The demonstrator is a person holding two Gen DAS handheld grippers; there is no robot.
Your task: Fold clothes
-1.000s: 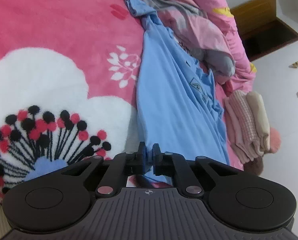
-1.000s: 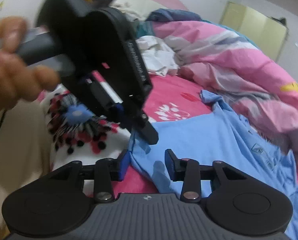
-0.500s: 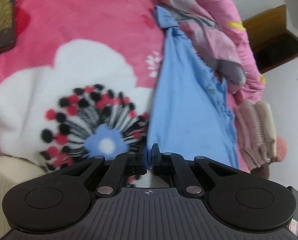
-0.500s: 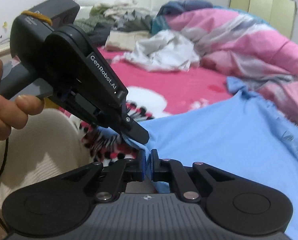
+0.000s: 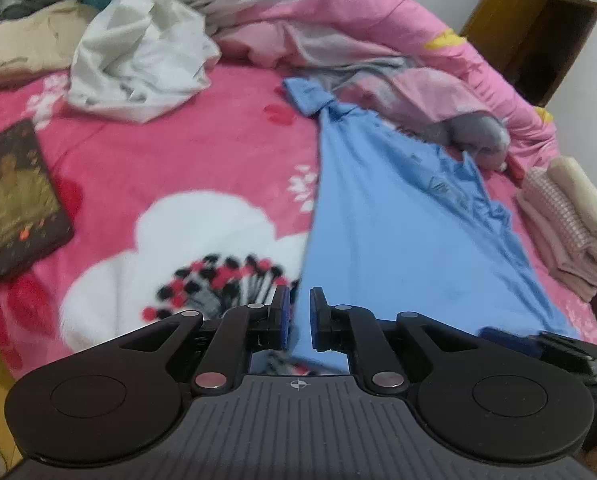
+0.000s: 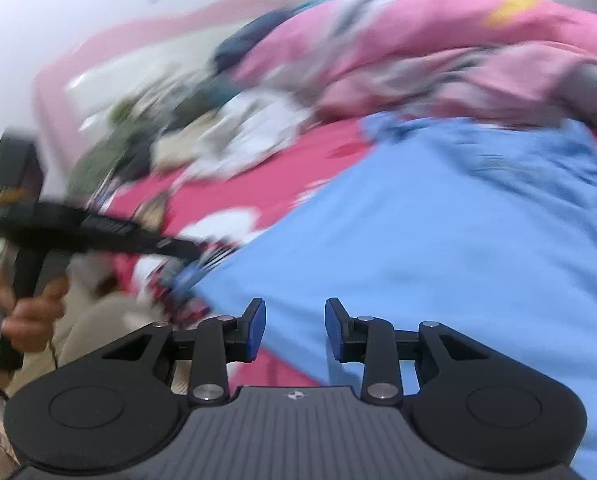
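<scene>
Left jaws: my left gripper [image 5: 297, 317] has just been easing apart; a narrow gap shows between the blue pads, and the near hem of the blue shirt [image 5: 382, 236] runs through that gap; I cannot tell whether the pads touch the cloth.
Right jaws: my right gripper [image 6: 294, 328] has just been opening and now stands spread, pads clear of the cloth, with the shirt's near edge lying below and between them.
Left gripper from the right view: a dark, blurred body at the left, its tip at the shirt's near corner, with my left hand [image 6: 26, 312] on the handle.
Blue shirt: spread long on the bed [image 5: 202, 152], one end at the bed's near edge by my jaws, the other reaching toward the far side, where a sleeve [image 5: 306, 94] lies beside the heaped quilt.
Shirt's right edge: crumpled, with the collar area near the quilt.
Bed cover: pink, with a large white flower print just left of the shirt.
Quilt [image 5: 378, 32]: pink and grey, bunched along the bed's far and right side.
White garment [image 5: 138, 68]: crumpled at the far left of the bed.
Folded pile [image 5: 566, 220]: pale clothes stacked at the bed's right edge.
Dark book [image 5: 18, 196]: flat near the bed's left edge.
</scene>
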